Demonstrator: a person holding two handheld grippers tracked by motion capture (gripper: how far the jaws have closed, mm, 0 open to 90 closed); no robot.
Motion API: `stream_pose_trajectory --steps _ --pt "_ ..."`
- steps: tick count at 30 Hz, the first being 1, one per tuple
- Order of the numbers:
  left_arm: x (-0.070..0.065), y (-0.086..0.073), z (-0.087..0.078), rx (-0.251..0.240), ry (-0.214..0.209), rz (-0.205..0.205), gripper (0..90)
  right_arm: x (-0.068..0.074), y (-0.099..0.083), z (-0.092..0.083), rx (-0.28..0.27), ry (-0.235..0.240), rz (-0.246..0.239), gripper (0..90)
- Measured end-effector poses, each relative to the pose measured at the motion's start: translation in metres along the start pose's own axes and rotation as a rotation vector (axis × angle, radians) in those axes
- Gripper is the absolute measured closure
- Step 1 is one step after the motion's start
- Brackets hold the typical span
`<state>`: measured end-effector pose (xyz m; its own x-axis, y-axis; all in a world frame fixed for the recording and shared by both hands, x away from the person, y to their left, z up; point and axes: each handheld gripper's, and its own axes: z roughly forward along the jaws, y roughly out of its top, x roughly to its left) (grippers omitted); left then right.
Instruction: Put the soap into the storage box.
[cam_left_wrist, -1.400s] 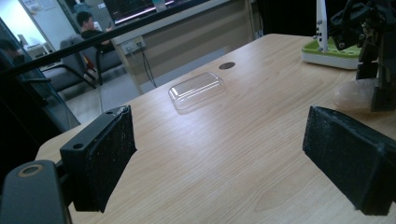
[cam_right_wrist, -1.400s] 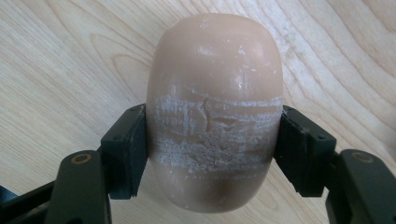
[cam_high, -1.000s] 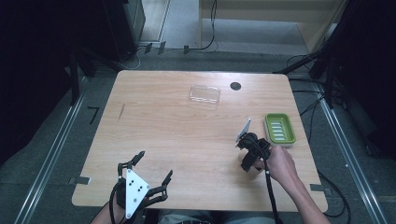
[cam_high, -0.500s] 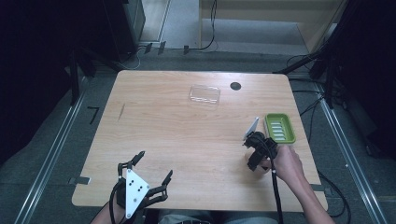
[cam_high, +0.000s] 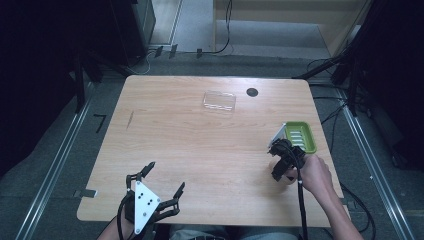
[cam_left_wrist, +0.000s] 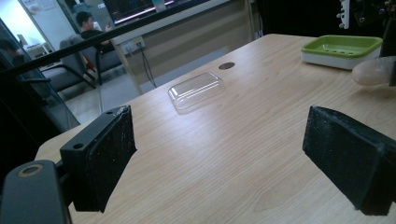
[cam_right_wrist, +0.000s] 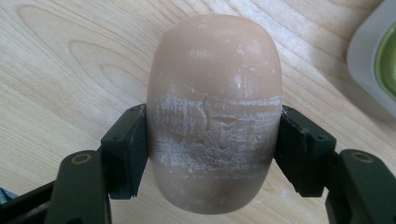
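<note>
My right gripper (cam_right_wrist: 212, 156) is shut on a peach-coloured bar of soap (cam_right_wrist: 215, 102), its pads pressing on the bar's scuffed white sides. It holds the soap just above the wooden table (cam_high: 200, 145), close to the near left corner of a green soap dish (cam_high: 300, 137) on a white base. The dish edge (cam_right_wrist: 385, 60) sits at the upper right of the right gripper view. My left gripper (cam_high: 165, 176) rests open near the front left edge, nothing between its pads (cam_left_wrist: 109, 156). From there I see the soap (cam_left_wrist: 373, 72) and the dish (cam_left_wrist: 343, 46) at the far right.
A clear plastic lid (cam_high: 219, 100) lies at the back middle of the table, seen too in the left gripper view (cam_left_wrist: 196, 89). A small black round hole (cam_high: 252, 92) sits just right of it. Dark floor, rails and cables surround the table.
My right gripper has carried the soap a little to the right, closer to the green dish. The left gripper has stayed where it was.
</note>
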<state>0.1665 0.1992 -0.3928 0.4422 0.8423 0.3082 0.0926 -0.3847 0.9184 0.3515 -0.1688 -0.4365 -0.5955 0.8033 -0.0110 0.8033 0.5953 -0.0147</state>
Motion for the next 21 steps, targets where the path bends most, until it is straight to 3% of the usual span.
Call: stream_pose_trajectory --steps 21 --pt "0.000 0.000 0.000 0.000 0.001 -0.002 9.9 -0.027 -0.013 -0.005 0.001 -0.013 0.083 33.4"
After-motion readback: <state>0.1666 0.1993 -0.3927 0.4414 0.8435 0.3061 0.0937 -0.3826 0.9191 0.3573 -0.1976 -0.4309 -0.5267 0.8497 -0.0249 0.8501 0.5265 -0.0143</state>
